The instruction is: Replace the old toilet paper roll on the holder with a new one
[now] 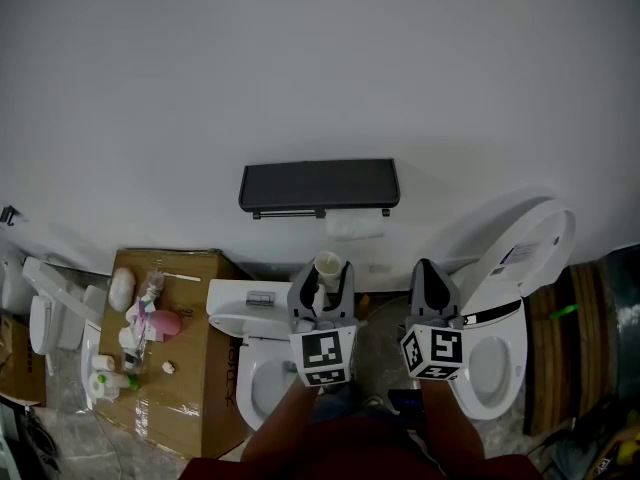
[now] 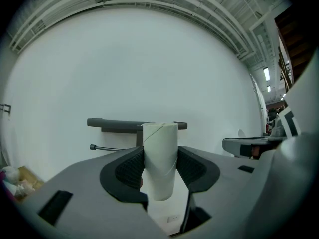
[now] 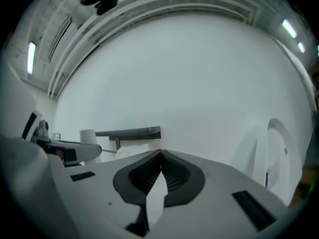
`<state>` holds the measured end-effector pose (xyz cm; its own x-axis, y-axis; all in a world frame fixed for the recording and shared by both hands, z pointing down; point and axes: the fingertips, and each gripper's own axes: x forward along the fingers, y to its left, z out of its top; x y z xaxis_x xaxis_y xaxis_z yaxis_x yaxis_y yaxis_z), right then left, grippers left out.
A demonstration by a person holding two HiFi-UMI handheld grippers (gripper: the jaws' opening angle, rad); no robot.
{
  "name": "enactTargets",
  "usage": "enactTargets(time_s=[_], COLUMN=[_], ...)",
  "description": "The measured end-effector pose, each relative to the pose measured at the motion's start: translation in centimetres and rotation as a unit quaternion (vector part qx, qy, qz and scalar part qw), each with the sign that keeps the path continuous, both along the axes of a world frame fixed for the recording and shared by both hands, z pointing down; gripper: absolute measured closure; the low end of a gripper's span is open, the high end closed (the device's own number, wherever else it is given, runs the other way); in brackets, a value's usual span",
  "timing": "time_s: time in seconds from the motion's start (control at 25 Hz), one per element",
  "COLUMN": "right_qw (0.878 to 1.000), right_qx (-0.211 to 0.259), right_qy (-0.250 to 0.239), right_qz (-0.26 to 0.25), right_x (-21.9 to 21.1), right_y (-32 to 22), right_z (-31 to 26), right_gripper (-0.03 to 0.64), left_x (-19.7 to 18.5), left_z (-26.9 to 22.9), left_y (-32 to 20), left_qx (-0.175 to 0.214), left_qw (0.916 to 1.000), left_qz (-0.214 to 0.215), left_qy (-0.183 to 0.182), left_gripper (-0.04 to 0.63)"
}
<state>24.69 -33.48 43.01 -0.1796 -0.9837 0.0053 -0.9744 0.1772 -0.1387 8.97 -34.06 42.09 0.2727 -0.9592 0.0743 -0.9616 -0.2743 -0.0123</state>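
Note:
An empty cardboard tube (image 1: 328,264) stands upright between the jaws of my left gripper (image 1: 324,280), which is shut on it; in the left gripper view the tube (image 2: 159,143) fills the gap between the pads. On the wall ahead hangs the dark holder shelf (image 1: 318,186) with a thin rod (image 2: 107,148) beneath. A white paper roll (image 1: 355,226) sits under the holder's right part. My right gripper (image 1: 426,268) is to the right of the left one, its jaws (image 3: 160,156) shut with nothing between them.
A cardboard box (image 1: 190,408) at the lower left carries several toiletries. A white toilet (image 1: 262,368) sits below my left gripper. Another toilet with its lid raised (image 1: 520,258) stands at the right, beside wooden planks (image 1: 585,318).

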Motion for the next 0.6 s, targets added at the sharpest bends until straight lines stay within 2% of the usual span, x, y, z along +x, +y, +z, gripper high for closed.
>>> enactTargets(time_s=[0.08,0.28,0.6], right_qw=[0.999,0.998,0.996], right_qx=[-0.001,0.009,0.020], right_qy=[0.035,0.054,0.083], right_qz=[0.004,0.003,-0.018], right_x=[-0.2,-1.0,-3.1], right_y=[0.0,0.4,0.7], right_z=[0.0,-0.5,-0.9], right_gripper=[0.600,0.600,0.600], left_x=[0.0,0.2,-0.4], left_z=[0.0,0.1,0.5], left_y=[0.1,0.5,0.9], left_qx=[0.001,0.006,-0.003], left_qw=[1.0000,0.9997,0.9998], left_qz=[0.001,0.003,0.003], left_qy=[-0.004,-0.022,-0.018], left_gripper=[0.382,0.382,0.382])
